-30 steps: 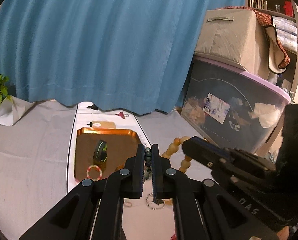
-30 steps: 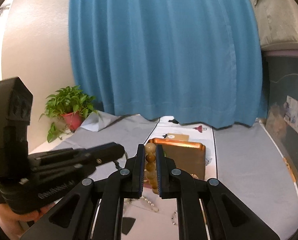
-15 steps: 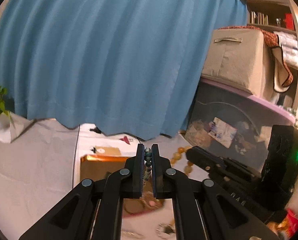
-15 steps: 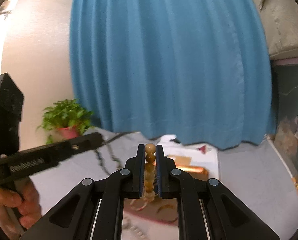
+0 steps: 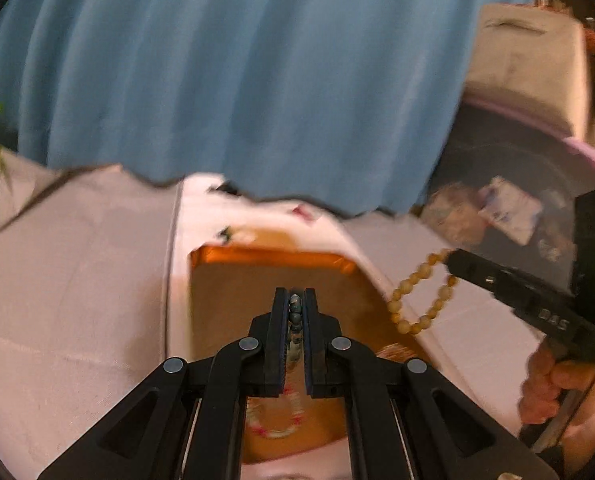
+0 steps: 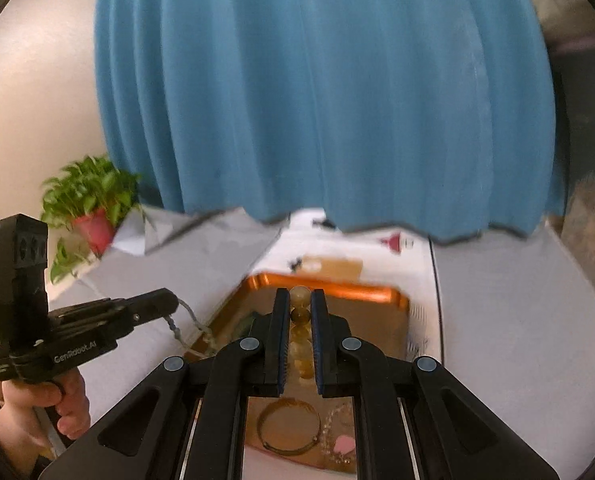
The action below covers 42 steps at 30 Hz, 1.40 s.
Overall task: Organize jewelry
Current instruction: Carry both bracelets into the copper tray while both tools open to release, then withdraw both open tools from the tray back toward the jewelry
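Note:
My left gripper (image 5: 295, 300) is shut on a dark green bead strand (image 5: 294, 316) above the orange tray (image 5: 273, 254). In the right wrist view that strand (image 6: 177, 330) hangs from the left gripper (image 6: 165, 302) at the tray's left edge. My right gripper (image 6: 300, 300) is shut on an amber bead bracelet (image 6: 299, 314) over the tray (image 6: 329, 286). In the left wrist view the bracelet (image 5: 419, 298) hangs as a loop from the right gripper (image 5: 453, 260), right of the tray.
A pink and white bead bracelet (image 5: 275, 420) lies in the tray's near end. A gold bangle (image 6: 287, 426) and a clear bead piece with a pink charm (image 6: 339, 438) lie there too. A potted plant (image 6: 89, 204) stands far left. A blue curtain (image 6: 317, 92) hangs behind. A storage bin (image 5: 509, 184) stands right.
Both grippers have tilted down and moved in over the tray, each still holding its beads. The tray now fills more of both views.

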Motion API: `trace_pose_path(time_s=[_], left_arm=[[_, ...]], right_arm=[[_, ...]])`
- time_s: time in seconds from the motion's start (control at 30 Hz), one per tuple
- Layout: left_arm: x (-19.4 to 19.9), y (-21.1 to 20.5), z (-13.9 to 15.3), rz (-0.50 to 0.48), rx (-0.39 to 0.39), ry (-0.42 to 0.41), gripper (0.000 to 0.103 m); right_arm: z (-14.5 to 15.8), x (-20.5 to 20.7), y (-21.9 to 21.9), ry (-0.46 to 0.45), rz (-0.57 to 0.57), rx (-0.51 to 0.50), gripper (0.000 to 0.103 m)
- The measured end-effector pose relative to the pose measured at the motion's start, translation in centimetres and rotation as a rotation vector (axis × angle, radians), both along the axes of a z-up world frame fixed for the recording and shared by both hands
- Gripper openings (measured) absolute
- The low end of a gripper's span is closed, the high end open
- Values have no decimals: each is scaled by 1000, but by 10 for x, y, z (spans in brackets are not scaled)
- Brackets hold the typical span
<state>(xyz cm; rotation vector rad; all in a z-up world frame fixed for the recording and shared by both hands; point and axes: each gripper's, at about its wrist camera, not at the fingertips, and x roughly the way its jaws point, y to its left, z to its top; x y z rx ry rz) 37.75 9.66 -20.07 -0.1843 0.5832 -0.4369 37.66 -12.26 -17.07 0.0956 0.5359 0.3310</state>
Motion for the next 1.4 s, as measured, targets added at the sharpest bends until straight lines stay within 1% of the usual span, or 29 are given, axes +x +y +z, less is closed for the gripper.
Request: trace_pose_path(time_s=[0.03, 0.1, 0.13, 0.23, 0.33, 0.4, 0.5, 0.63, 0.67, 0.73, 0.77, 0.8, 0.83, 0.87, 0.9, 0.93, 0.97, 1.0, 1.03, 1.07, 1.17, 1.2, 1.27, 1.33, 1.4], left_arm=[[8, 4, -9, 11, -8, 45, 4], [16, 10, -19, 30, -25, 92, 4], [21, 12, -26, 51, -18, 116, 4], [31, 11, -43, 80, 43, 174, 4], [40, 9, -63, 105, 109, 263, 4], [42, 11, -67, 109, 102, 275, 5], [39, 8, -65, 112, 128, 279, 4], [35, 5, -65, 105, 158, 271, 5], [35, 5, -65, 104, 165, 271, 6], [36, 6, -64, 106, 166, 291, 8], [38, 7, -64, 109, 156, 307, 9], [39, 8, -64, 113, 147, 318, 11], [36, 9, -61, 120, 123, 336, 15], [34, 10, -60, 119, 112, 342, 20], [27, 9, -55, 100, 96, 346, 31], [22, 7, -51, 83, 97, 340, 47], [10, 6, -44, 90, 126, 310, 56], [-1, 6, -39, 119, 155, 277, 70], [-18, 8, -33, 160, 181, 239, 74], [-28, 9, -31, 174, 183, 229, 74], [-71, 15, -27, 190, 111, 263, 75], [-85, 15, -25, 195, 105, 269, 75], [-109, 12, -18, 206, 121, 264, 75], [-142, 7, -5, 219, 146, 230, 75], [-173, 0, 13, 220, 176, 194, 77]], right_arm=[[-6, 3, 0, 13, 4, -7, 11], [-22, 12, 1, 51, 11, -26, 11], [-29, 15, 1, 66, 12, -27, 11], [-49, 28, 0, 116, 12, -33, 11], [-69, 39, -3, 166, -3, -43, 11], [-82, 47, -3, 207, -12, -48, 11], [-100, 57, -4, 264, -30, -52, 10], [-115, 65, -5, 331, -40, -59, 11], [-115, 65, -6, 337, -42, -51, 12], [-113, 62, -9, 323, -36, -19, 18], [-111, 60, -10, 316, -37, -12, 31], [-109, 57, -11, 313, -40, -12, 52], [-106, 52, -12, 303, -48, -17, 62], [-102, 46, -12, 284, -52, -23, 68], [-97, 39, -11, 266, -51, -34, 68], [-93, 31, -10, 258, -51, -45, 68], [-88, 23, -9, 250, -47, -51, 68], [-82, 14, -8, 240, -42, -51, 68], [-77, 6, -8, 231, -40, -49, 68], [-70, -7, -7, 218, -45, -45, 68], [-53, -38, -4, 188, -43, -32, 68], [-47, -51, -3, 177, -36, -22, 68], [-36, -76, -3, 159, -3, 13, 68], [-26, -104, -4, 149, 28, 44, 68], [-17, -130, -2, 138, 37, 51, 68]])
